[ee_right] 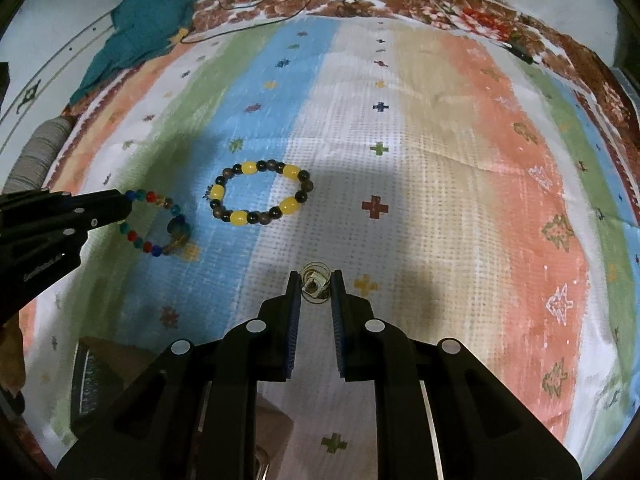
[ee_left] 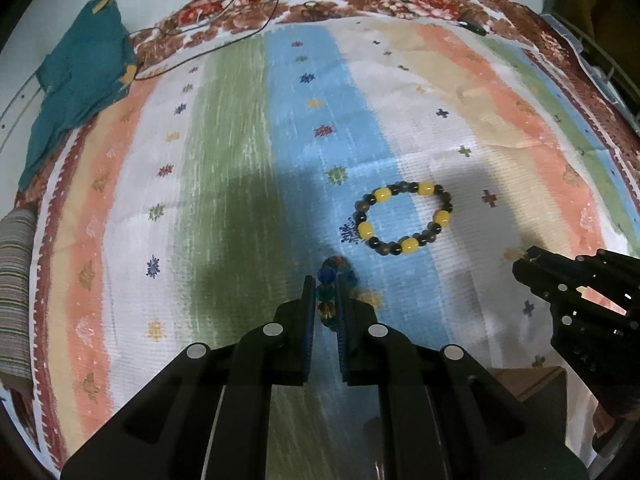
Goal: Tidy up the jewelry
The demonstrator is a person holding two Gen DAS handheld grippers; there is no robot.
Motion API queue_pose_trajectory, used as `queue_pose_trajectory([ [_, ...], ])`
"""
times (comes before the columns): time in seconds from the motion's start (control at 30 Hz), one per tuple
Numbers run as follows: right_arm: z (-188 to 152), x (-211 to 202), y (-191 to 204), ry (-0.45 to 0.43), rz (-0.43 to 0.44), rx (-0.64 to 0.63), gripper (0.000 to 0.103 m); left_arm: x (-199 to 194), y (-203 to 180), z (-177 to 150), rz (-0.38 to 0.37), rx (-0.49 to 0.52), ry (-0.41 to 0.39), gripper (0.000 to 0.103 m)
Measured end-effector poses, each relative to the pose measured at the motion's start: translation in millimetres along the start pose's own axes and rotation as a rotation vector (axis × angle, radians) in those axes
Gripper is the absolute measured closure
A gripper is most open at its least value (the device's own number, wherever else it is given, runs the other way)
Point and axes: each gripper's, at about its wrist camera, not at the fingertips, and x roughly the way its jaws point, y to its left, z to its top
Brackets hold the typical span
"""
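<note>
Gathering scattered jewelry off the striped bedspread (ee_right: 460, 120), by the look of it, with both hand-held grippers engaged at once. Judging the step in hand to be pick-up, not yet placement.

Left hand-held gripper (ee_left: 325, 292): closing narrow on the multicoloured bead bracelet (ee_right: 158, 222), fingers nipping one side of the loop while the rest of it is lying on the blue stripe toward the near edge of the bedspread. Reaching in low and nearly level from the left edge, as shown in the right wrist view.

Right hand-held gripper (ee_right: 316, 286): standing partly open around a small coiled wire ring with a pale stone (ee_right: 315, 285), fingers flanking it on the white stripe near the near edge. Touching or merely straddling: cannot tell. Pointing forward and tilted down toward the cloth.

Lying untouched between and a little beyond the two, the yellow-and-dark bead bracelet (ee_left: 404, 216), flat and round, across the blue and white stripes, just beside the multicoloured one but apart from it.

Calling next, probably, for closing the right fingers gently on the ring, since so small a piece is likely to slip or skid on the weave, then lifting both pieces straight up. Seeing no clear jewelry box or tray; a brownish boxy shape (ee_right: 104, 376) at the near left corner is too dim to name.

Also lying there: a teal cloth (ee_left: 80, 80) at the far left corner, thin cords (ee_left: 224, 36) along the far edge.
</note>
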Motion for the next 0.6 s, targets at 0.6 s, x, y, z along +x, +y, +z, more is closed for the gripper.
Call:
queue_pose_trajectory([
  [0.6, -8, -46, -5, -0.094, 0.038, 0.052, 0.087, -59, -4, -7, -0.064, -0.028, -0.105, 0.094],
])
